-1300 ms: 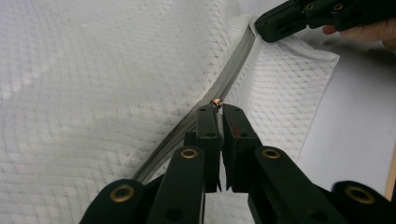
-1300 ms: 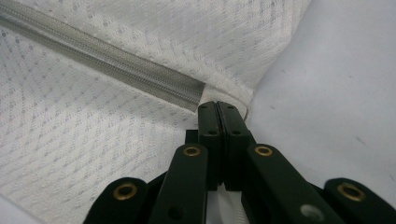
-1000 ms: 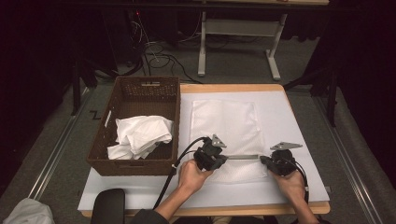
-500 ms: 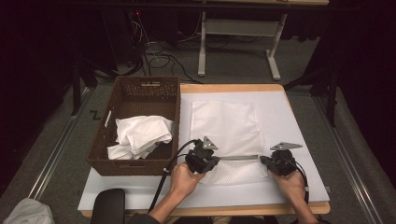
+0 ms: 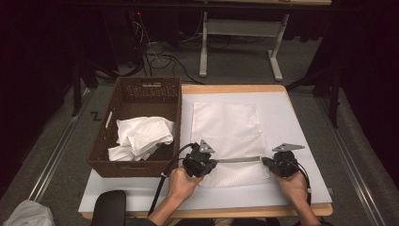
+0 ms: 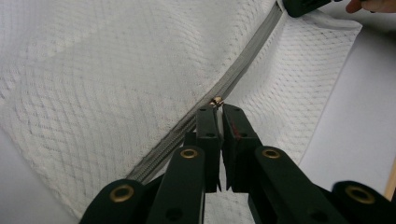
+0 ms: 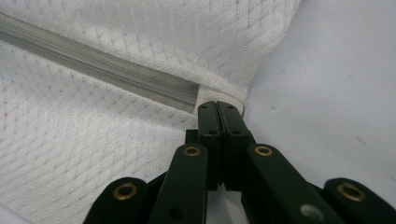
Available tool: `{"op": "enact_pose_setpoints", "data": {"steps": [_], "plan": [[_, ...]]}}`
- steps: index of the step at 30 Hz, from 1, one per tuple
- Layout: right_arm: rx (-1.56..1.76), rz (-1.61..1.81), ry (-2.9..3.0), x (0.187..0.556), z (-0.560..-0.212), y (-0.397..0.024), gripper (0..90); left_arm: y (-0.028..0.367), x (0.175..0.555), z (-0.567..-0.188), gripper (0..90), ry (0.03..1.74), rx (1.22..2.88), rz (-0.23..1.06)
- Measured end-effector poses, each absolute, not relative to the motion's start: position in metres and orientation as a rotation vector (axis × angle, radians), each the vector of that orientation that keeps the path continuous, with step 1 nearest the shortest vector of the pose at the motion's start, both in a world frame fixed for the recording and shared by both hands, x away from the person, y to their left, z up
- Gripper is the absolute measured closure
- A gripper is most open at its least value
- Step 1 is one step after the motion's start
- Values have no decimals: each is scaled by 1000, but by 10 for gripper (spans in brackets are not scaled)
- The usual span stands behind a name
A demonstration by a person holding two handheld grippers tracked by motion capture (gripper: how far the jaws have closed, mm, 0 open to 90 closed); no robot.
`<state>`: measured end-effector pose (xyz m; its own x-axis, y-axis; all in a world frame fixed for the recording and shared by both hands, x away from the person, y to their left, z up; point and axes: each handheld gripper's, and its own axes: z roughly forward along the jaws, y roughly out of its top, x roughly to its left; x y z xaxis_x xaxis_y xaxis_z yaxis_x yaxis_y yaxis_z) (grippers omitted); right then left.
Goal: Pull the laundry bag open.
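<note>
Mesh bag is laid flat mid-desk, long axis front-to-back; zipper runs crosswise nr front edge. Left gripper is clamped on zipper pull, right gripper on bag's corner; basket sits close at L, bare desk at R.

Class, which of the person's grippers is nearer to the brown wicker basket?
Left. The left gripper grips the mesh bag's zipper close beside the basket's front right corner; the right gripper pinches the bag's far end, across the bag from it.
</note>
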<state>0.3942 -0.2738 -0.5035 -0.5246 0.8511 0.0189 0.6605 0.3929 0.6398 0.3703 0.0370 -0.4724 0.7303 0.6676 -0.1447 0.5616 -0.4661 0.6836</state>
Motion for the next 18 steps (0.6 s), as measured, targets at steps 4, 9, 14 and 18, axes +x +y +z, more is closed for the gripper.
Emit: {"op": "enact_pose_setpoints", "data": {"steps": [4,9,14,18], "plan": [[1321,864,2347,394,-503,-274,898,37,369,-472,856,924,2180,190],[1322,865,2347,394,-503,-274,899,39,366,-473,858,917,2177,213],[1322,867,2343,394,-504,-274,898,44,365,-474,859,936,2176,210],[1323,865,2347,394,-503,-274,898,49,363,-474,858,941,2163,225]]}}
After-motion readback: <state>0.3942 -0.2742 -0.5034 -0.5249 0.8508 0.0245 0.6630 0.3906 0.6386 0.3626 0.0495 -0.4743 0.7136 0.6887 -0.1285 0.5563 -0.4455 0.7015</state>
